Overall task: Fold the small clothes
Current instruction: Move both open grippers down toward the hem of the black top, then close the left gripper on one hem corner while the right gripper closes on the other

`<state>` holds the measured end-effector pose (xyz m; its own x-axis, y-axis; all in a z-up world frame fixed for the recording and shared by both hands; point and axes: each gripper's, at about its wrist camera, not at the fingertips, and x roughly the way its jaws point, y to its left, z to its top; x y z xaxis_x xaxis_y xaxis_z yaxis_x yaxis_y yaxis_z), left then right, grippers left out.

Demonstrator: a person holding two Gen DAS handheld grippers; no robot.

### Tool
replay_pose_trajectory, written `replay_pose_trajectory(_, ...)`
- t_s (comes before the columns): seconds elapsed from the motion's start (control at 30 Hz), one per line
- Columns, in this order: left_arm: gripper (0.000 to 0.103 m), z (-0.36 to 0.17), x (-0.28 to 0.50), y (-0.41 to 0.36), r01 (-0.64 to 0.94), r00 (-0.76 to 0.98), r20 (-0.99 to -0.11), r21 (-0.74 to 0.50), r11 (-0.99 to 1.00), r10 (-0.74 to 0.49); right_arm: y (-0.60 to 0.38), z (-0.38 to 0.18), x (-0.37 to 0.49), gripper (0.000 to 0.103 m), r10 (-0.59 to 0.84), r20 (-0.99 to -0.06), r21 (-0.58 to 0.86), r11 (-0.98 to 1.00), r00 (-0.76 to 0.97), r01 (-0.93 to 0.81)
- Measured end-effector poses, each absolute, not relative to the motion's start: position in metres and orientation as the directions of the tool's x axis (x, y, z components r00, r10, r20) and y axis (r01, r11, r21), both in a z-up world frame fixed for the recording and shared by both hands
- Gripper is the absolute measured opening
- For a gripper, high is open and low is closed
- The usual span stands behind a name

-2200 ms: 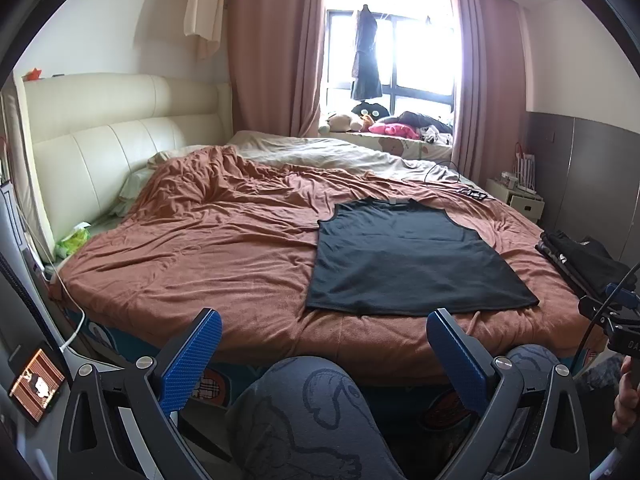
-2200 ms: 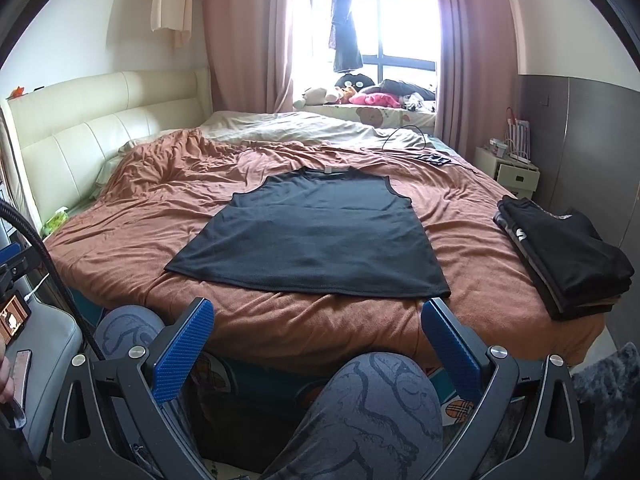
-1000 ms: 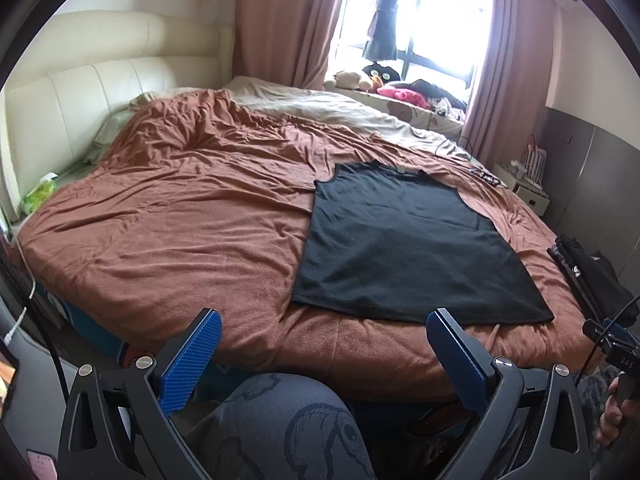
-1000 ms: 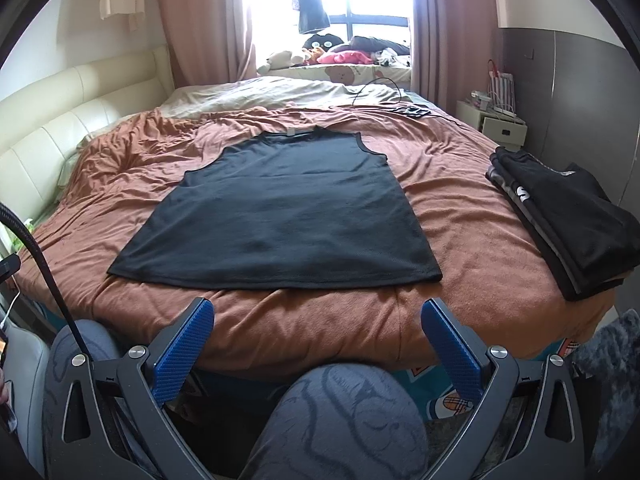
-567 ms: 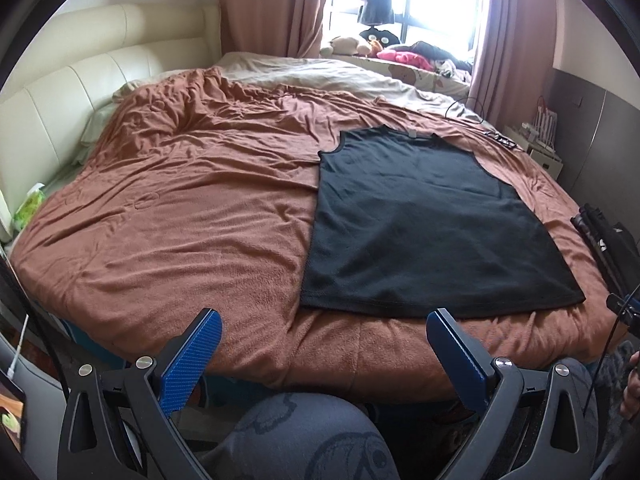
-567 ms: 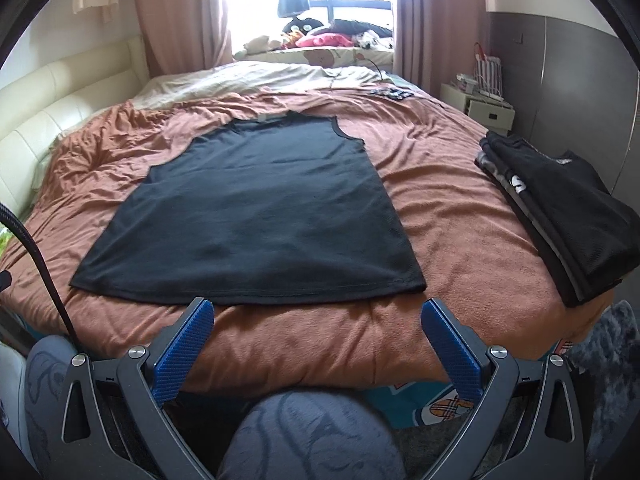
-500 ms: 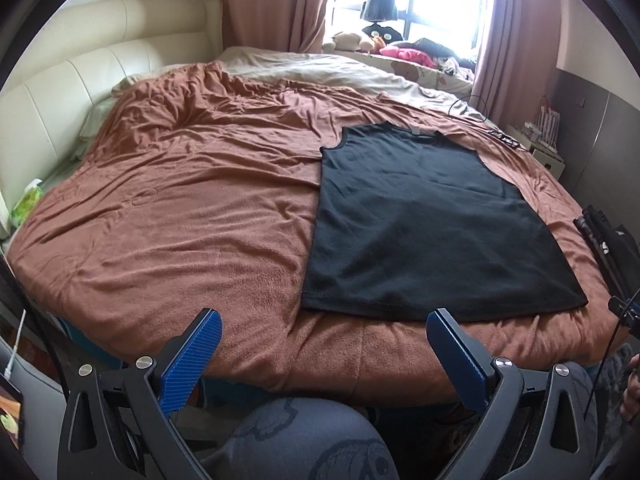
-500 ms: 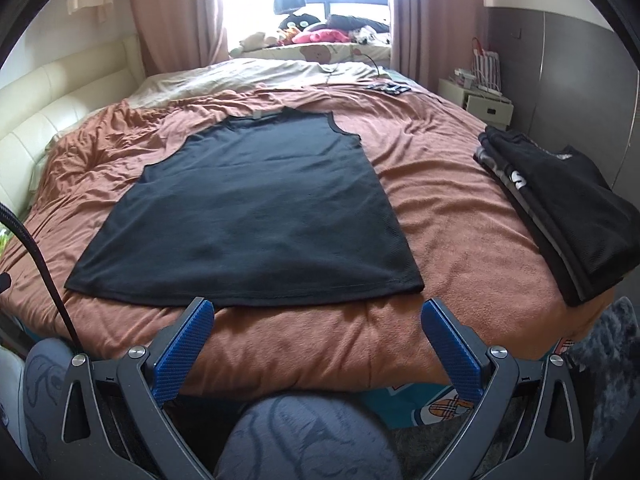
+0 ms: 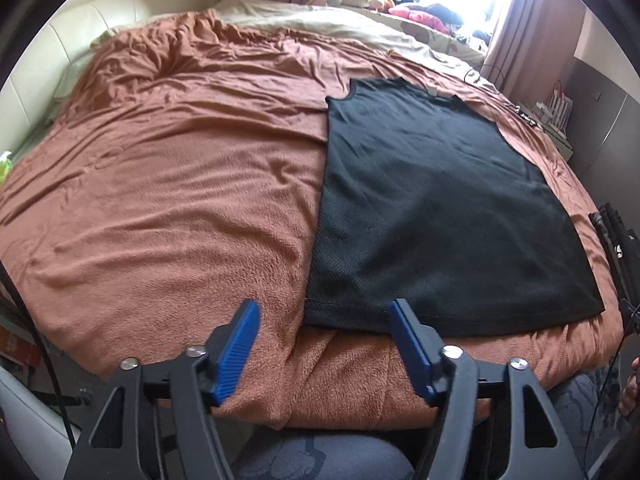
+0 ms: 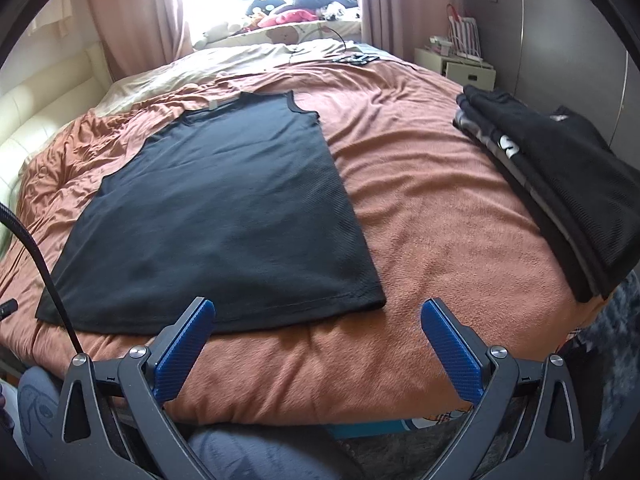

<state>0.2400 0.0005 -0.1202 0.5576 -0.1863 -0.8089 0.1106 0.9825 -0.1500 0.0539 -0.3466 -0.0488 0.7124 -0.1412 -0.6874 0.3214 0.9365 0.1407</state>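
Observation:
A black sleeveless mesh top (image 9: 436,208) (image 10: 224,216) lies flat on the brown blanket (image 9: 168,200), hem toward me, neckline toward the window. My left gripper (image 9: 324,316) hovers just short of the hem's left corner; its jaws are closing, with only that corner and blanket seen between the blue pads and no grip on the cloth. My right gripper (image 10: 318,316) stands open over the hem's right corner, with nothing pressed between its pads.
A stack of folded dark clothes (image 10: 560,184) sits on the bed's right edge. A cream headboard (image 9: 80,28) is at left, a nightstand (image 10: 460,66) and grey wall panel at far right. A person's knee in grey trousers (image 10: 248,456) is below the grippers.
Both grippers moved forward and down toward the top's hem, which now looks larger and nearer. The left gripper's jaws have narrowed. The right gripper's jaws stay wide.

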Motion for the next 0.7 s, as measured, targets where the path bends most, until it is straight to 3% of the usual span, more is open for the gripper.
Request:
replay_pose_trajectory(0.17, 0.052, -0.139, 0.257, 0.001, 0.099, 0.510, -0.838, -0.166, 0.981, -0.193, -0.363, -0.062, 0.067, 0.081, -0.110, -0.722, 0.172, 0.928, 0.683, 0.331)
replay_pose_trajectory(0.37, 0.036, -0.158, 0.272, 0.004, 0.075, 0.464, -0.863, -0.186, 0.980, -0.199, -0.382, -0.075, 0.081, 0.069, -0.067, -0.742, 0.218, 0.917, 0.668, 0.333)
replay_pose_trajectory(0.5, 0.035, -0.163, 0.276, 0.005, 0.065, 0.456, -0.867, -0.194, 0.979, -0.202, -0.393, -0.082, 0.086, 0.059, -0.066, -0.753, 0.219, 0.913, 0.654, 0.344)
replay_pose_trajectory(0.7, 0.033, -0.163, 0.275, 0.001, 0.066, 0.443, -0.873, -0.194, 0.979, -0.203, -0.405, -0.090, 0.089, 0.057, -0.056, -0.759, 0.254, 0.892, 0.649, 0.374)
